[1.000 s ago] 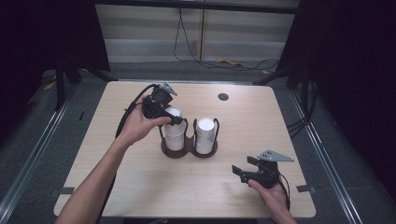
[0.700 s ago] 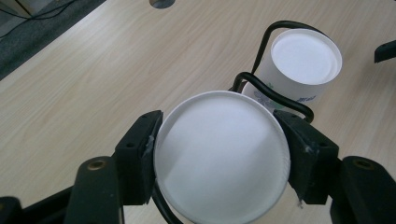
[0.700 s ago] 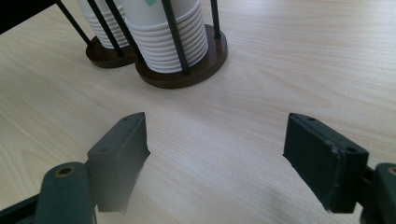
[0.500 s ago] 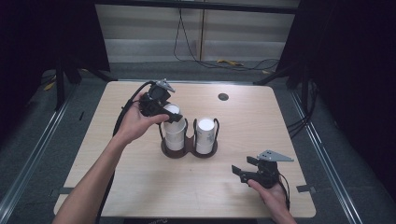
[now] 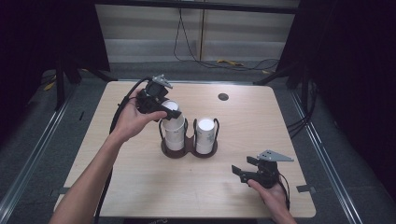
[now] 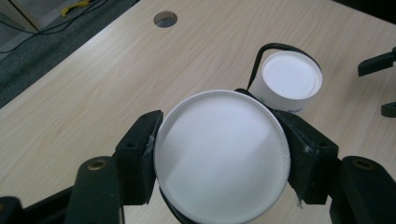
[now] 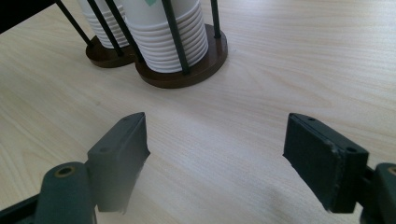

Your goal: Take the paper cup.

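Note:
Two stacks of upturned white paper cups stand in a dark wire holder (image 5: 189, 151) at mid-table. My left gripper (image 5: 169, 111) is shut on the top cup (image 5: 175, 122) of the left stack (image 5: 175, 137), one pad on each side just under its base. In the left gripper view the cup's round white base (image 6: 219, 154) sits between the pads (image 6: 140, 158), with the right stack (image 6: 292, 77) beyond. My right gripper (image 5: 239, 172) rests low near the front right, open, with bare table between its jaws (image 7: 217, 154). It faces the right stack (image 7: 163, 32) and the holder's base (image 7: 205, 60).
A round cable hole (image 5: 223, 97) lies at the table's far side. The table's front edge (image 5: 201, 217) runs close behind the right hand. Cables (image 5: 224, 63) trail over the floor beyond the table, and dark curtains hang at both sides.
The left gripper has drawn slightly up and to the left, keeping its hold on the top cup. The right gripper has stayed still.

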A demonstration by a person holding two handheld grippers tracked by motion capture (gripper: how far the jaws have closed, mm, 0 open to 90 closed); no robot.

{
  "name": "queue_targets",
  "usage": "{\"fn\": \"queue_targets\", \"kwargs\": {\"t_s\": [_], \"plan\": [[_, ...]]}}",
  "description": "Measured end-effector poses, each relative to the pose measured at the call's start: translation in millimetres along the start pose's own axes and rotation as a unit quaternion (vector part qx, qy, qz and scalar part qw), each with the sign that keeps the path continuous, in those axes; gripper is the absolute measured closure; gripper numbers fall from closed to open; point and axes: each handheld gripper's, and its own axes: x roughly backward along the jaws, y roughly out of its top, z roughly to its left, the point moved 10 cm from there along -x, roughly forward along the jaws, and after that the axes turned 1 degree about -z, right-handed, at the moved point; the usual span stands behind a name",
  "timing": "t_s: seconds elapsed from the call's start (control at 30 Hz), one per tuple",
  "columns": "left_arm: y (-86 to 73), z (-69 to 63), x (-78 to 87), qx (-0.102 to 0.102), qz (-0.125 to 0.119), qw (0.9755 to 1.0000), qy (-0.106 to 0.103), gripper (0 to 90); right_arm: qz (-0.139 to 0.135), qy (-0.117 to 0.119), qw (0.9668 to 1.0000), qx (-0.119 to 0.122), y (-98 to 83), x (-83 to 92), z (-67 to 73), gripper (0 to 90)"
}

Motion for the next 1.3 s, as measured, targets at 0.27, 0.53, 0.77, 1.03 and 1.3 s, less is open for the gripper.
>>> {"fn": "queue_targets", "kwargs": {"t_s": [0.27,0.53,0.77,1.03,1.3], "plan": [[6.4,-0.7,10.3,-0.007,-0.007,0.9999,0.005,36.0,0.0,0.0,1.0,0.0,0.0,0.2,0.4,21.6],[13.1,-6.5,23.1,-0.006,-0.038,0.9992,-0.008,36.0,0.002,-0.001,1.0,0.002,-0.4,-0.4,0.3,21.6],[12.0,-13.7,33.0,-0.021,-0.052,0.9983,-0.017,36.0,0.002,-0.001,1.0,0.001,-0.6,-0.5,0.2,21.6],[-0.8,-18.5,38.7,-0.027,-0.063,0.9975,-0.02,36.1,0.002,0.0,1.0,0.0,-0.5,-0.2,0.5,21.6],[-11.2,-35.4,38.3,-0.039,-0.071,0.9961,-0.036,36.1,0.002,0.001,1.0,-0.001,-0.7,-0.3,1.1,21.6]]}}
